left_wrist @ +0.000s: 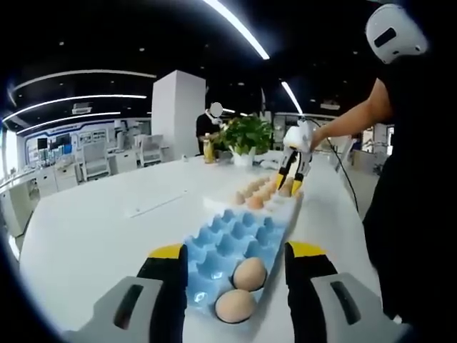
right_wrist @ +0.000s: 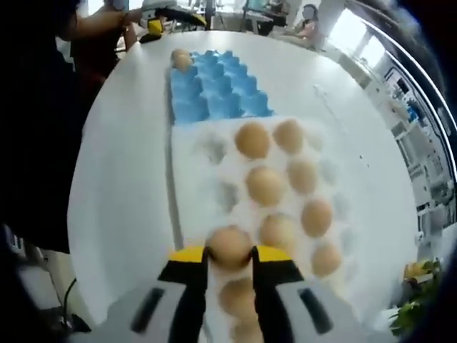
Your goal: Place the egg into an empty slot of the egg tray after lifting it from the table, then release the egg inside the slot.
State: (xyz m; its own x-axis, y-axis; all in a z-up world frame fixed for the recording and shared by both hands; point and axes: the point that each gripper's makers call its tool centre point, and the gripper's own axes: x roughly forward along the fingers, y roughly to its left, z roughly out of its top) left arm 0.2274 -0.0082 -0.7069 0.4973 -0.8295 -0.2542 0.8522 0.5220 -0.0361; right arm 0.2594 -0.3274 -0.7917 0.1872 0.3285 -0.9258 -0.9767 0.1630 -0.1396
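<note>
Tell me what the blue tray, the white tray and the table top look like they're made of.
Blue tray: probably moulded plastic or dyed pulp; even, saturated colour, soft matte cups, too blurred to settle.
White tray: likely thin plastic or foam; pale, smooth, faintly glossy cups holding eggs.
Table: looks like white laminate or a similar hard surface; flat, smooth, with a mild sheen from the ceiling lights.

An egg [right_wrist: 229,246] is held in the right claw [right_wrist: 230,266] above the white tray [right_wrist: 214,207]. The blue tray [right_wrist: 214,89] lies beyond it on the desk [right_wrist: 121,179]; two eggs [left_wrist: 243,289] sit between the left claw's [left_wrist: 235,268] jaws.
</note>
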